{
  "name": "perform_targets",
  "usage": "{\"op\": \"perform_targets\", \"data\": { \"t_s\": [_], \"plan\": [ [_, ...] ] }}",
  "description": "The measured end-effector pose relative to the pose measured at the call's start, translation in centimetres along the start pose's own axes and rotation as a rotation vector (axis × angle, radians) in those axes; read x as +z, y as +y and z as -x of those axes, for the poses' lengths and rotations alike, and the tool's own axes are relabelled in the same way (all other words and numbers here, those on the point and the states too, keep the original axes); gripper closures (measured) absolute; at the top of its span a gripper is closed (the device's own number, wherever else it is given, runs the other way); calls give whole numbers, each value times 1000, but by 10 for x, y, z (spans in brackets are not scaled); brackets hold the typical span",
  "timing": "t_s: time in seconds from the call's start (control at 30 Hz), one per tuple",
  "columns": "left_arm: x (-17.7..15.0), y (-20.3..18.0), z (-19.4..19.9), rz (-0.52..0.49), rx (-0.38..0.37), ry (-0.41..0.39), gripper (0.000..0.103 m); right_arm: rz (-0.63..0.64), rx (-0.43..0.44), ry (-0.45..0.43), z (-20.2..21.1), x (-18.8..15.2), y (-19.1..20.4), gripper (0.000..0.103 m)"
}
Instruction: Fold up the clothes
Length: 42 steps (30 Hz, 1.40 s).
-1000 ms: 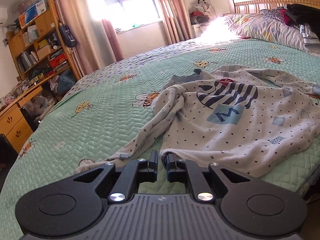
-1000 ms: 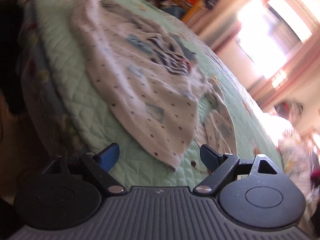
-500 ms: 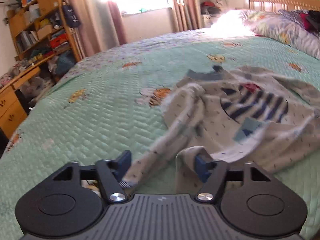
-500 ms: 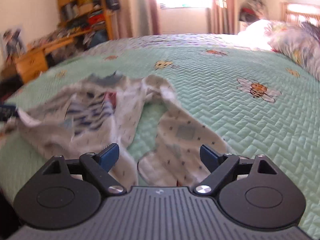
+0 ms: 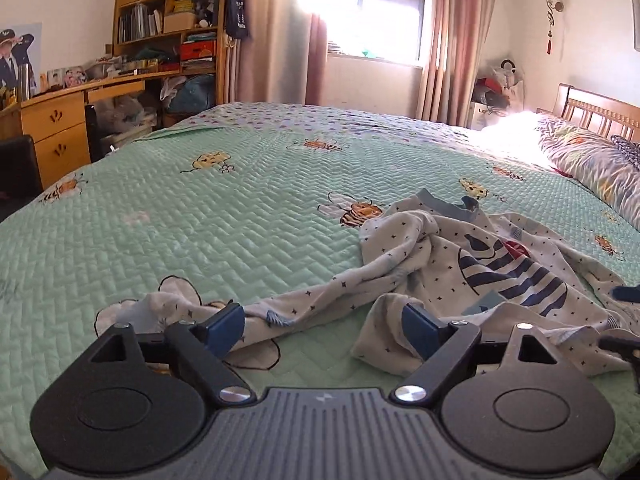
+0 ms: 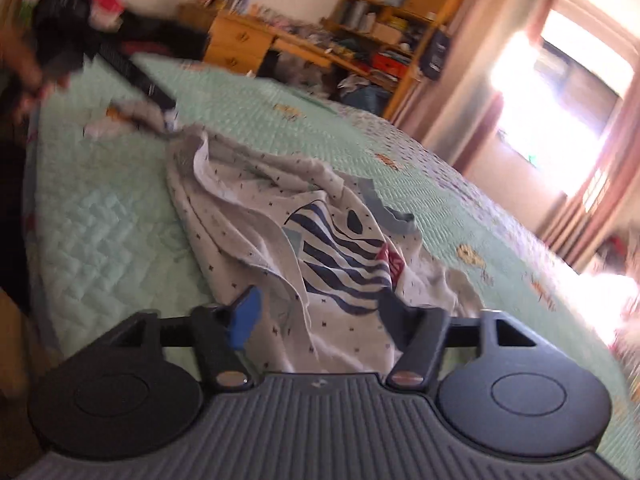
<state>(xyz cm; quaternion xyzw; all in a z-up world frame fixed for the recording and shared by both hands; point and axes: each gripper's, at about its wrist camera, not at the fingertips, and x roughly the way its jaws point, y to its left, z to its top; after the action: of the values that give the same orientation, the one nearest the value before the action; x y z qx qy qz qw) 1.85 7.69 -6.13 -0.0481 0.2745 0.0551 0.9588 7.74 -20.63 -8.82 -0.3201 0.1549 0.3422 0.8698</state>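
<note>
- A white long-sleeved top [image 5: 472,264], dotted with small dark stars and printed with navy stripes, lay crumpled on the bed near its front edge, toward the headboard end.
- Its collar [image 5: 444,204] was a blue-grey ribbed band, turned up on the side away from the edge.
- One sleeve [image 5: 280,304] trailed in a twisted rope along the front edge toward the foot of the bed; its cuff end lay bunched just beside the left gripper's left finger.
- The fabric looked soft and thin, heaped in loose folds with the hem flipped over.
- The left gripper [image 5: 322,322] sat low at the front edge with jaws wide apart; the sleeve crossed in front of its left finger and a folded hem corner lay against its right finger, so cloth lay between the jaws but was not pinched.
- The right gripper [image 6: 320,308] hovered over the hem [image 6: 336,344] with jaws wide, white cloth lying between them; this view was blurred.
- The bedspread [image 5: 200,216] was mint-green, quilted in a herringbone stitch, with cartoon bee prints.
- A floral pillow [image 5: 592,160] lay against the slatted wooden headboard [image 5: 600,110].
- Past the far edge stood a wooden desk [image 5: 56,120], crowded bookshelves [image 5: 168,20], pink curtains [image 5: 444,32] and a bright window [image 5: 380,12].
</note>
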Motion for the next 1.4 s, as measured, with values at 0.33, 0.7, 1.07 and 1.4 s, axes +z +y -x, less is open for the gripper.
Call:
{"op": "perform_targets", "data": {
  "t_s": [0.33, 0.7, 1.07, 1.4],
  "plan": [
    [-29, -17, -6, -56, -76, 106, 14, 226, 22, 68, -31, 6, 23, 81],
    [-44, -31, 18, -171, -108, 88, 8, -104, 309, 45, 20, 17, 24, 102],
    [-50, -18, 21, -47, -211, 168, 7, -107, 346, 138, 44, -20, 62, 102],
    [-49, -75, -7, -257, -226, 170, 6, -301, 352, 106, 55, -39, 42, 93]
  ]
}}
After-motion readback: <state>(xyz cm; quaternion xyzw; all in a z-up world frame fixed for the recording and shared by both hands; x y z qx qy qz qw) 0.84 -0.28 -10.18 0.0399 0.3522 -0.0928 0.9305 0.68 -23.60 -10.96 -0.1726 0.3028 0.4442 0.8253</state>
